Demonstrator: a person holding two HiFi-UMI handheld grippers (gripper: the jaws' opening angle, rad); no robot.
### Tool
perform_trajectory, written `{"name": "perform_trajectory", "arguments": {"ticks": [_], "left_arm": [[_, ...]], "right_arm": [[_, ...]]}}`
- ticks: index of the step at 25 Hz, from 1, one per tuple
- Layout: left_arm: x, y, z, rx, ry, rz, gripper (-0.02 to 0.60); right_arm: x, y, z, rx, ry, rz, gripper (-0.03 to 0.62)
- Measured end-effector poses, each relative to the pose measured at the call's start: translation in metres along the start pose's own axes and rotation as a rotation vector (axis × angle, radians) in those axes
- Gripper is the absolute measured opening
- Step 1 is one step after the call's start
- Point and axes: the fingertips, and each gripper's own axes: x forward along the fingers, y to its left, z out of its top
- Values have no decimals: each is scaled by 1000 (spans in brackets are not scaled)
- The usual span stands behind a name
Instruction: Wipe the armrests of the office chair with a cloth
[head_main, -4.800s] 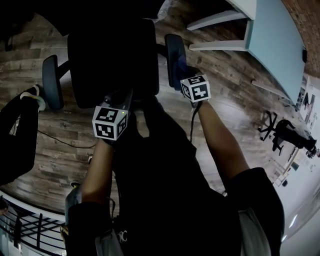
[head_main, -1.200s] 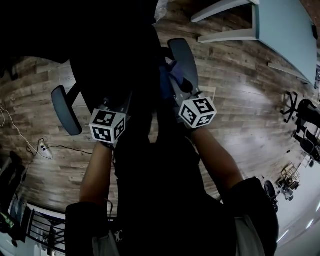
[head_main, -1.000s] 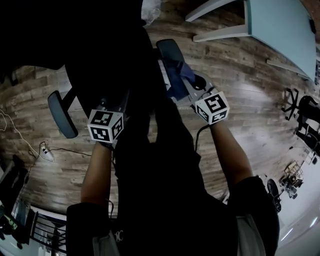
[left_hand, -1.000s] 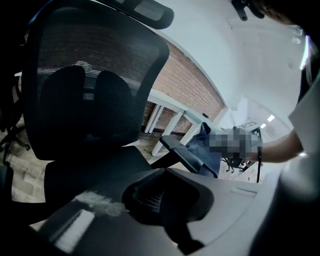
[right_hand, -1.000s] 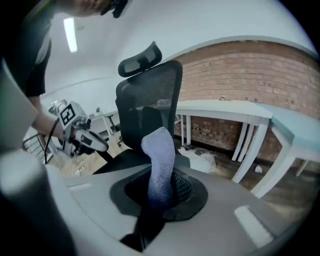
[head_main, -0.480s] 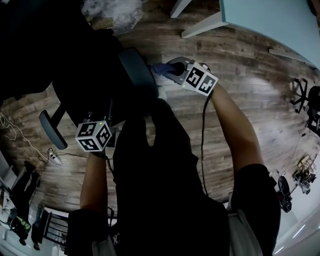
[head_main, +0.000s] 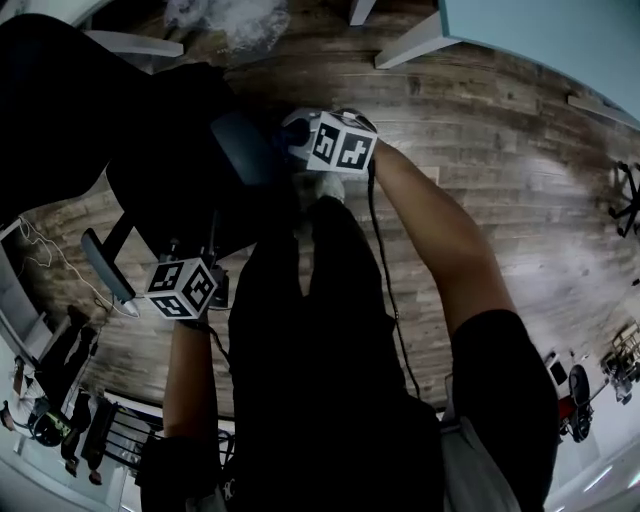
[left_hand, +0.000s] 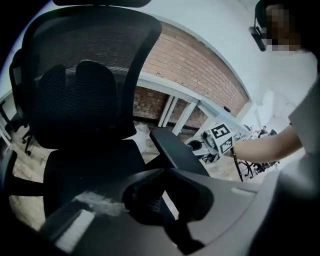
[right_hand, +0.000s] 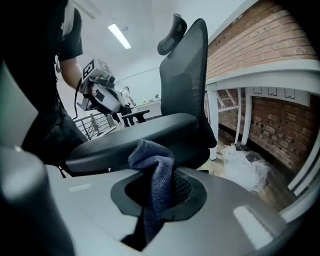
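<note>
The black office chair stands ahead of me, its mesh back facing the left gripper view. My right gripper is shut on a blue cloth, right up against the side of the chair's right armrest. In the head view this gripper sits beside that armrest, and the cloth is hidden there. My left gripper hangs back near the seat's front, jaws together with nothing between them; in the head view it is close to the left armrest.
A white desk with a teal top and white legs stands by a brick wall. A crumpled plastic bag lies under it. Cables trail over the wood floor at the left.
My right gripper, with the cloth, has travelled along the right armrest and now sits at its side. The chair has shifted left in view. The left gripper stayed low by the seat.
</note>
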Motion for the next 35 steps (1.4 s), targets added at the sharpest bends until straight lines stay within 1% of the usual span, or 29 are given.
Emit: {"name": "perform_trajectory", "arguments": {"ticks": [3, 7, 9, 12, 17, 20, 23, 26, 28, 29, 32, 35], "left_arm": [[1, 0, -7, -16, 13, 10, 6], [1, 1, -20, -46, 22, 24, 6], [2, 2, -24, -57, 21, 28, 6], [1, 5, -25, -62, 15, 29, 6], [-3, 12, -37, -75, 9, 47, 6], [2, 16, -48, -97, 8, 57, 6], [5, 20, -57, -106, 9, 60, 6], [3, 22, -62, -105, 5, 68, 6], [4, 21, -66, -111, 0, 69, 6], [4, 21, -67, -115, 0, 68, 6], [4, 20, -68, -115, 1, 69, 6], [4, 5, -57, -114, -25, 49, 6]], "right_arm": [[18, -5, 6, 7, -25, 29, 35], [26, -18, 12, 76, -73, 23, 35], [34, -27, 8, 100, -63, 11, 34], [52, -41, -7, 104, -9, -15, 34], [80, -67, -17, 111, 0, -39, 34], [98, -82, -37, 135, 32, -50, 34], [109, -93, -63, 190, 61, -71, 34], [113, -98, -98, 259, 124, -97, 34], [113, -96, -114, 317, 137, -106, 34], [113, -91, -117, 338, 142, -93, 33], [118, -58, -111, 364, 144, 2, 34], [104, -34, -106, 388, 125, 41, 34]]}}
